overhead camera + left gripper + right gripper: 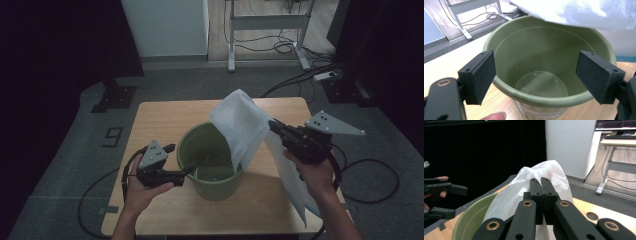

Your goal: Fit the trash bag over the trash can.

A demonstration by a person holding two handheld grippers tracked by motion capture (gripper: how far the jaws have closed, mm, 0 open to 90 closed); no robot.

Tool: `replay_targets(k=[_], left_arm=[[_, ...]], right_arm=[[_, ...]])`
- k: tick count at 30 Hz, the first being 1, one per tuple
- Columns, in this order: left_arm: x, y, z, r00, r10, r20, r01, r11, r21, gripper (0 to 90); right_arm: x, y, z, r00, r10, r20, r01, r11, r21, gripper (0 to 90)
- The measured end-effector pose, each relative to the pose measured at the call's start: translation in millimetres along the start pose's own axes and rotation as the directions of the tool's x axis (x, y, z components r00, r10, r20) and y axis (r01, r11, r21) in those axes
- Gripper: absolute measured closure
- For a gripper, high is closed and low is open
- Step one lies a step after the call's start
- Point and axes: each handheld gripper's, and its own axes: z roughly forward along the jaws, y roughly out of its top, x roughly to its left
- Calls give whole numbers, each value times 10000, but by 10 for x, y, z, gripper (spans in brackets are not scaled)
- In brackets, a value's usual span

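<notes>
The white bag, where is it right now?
In the high view the bag hangs over the right rim of the green bucket, pinched in the right hand-held gripper, its tail trailing down onto the table.

small light wooden worktop [165, 120] standing on grey floor [75, 165]. green bucket [210, 186] sitting directly on worktop, near middle, toward front edge. white plastic bag [292, 180] hanging past bucket's right side, its lower end draping onto worktop's right front corner. cables [372, 180] lying on floor around worktop.
</notes>
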Motion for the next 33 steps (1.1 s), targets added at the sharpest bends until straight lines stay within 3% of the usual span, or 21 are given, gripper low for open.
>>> replay_targets(k=[10,22,33], left_arm=[[-14,-12,29,10000,35,41,-36,10000,53,164],[-4,-59,53,10000,-4,29,3,9999,117,165],[-29,-83,112,9999,73,147,-77,9996,261,166]], right_arm=[[191,-97,222,9990,-129,-429,143,9993,332,889],[254,-436,523,9975,195,-685,-109,9923,1233,888],[334,-582,653,9919,408,-1201,-209,9864,1630,886]])
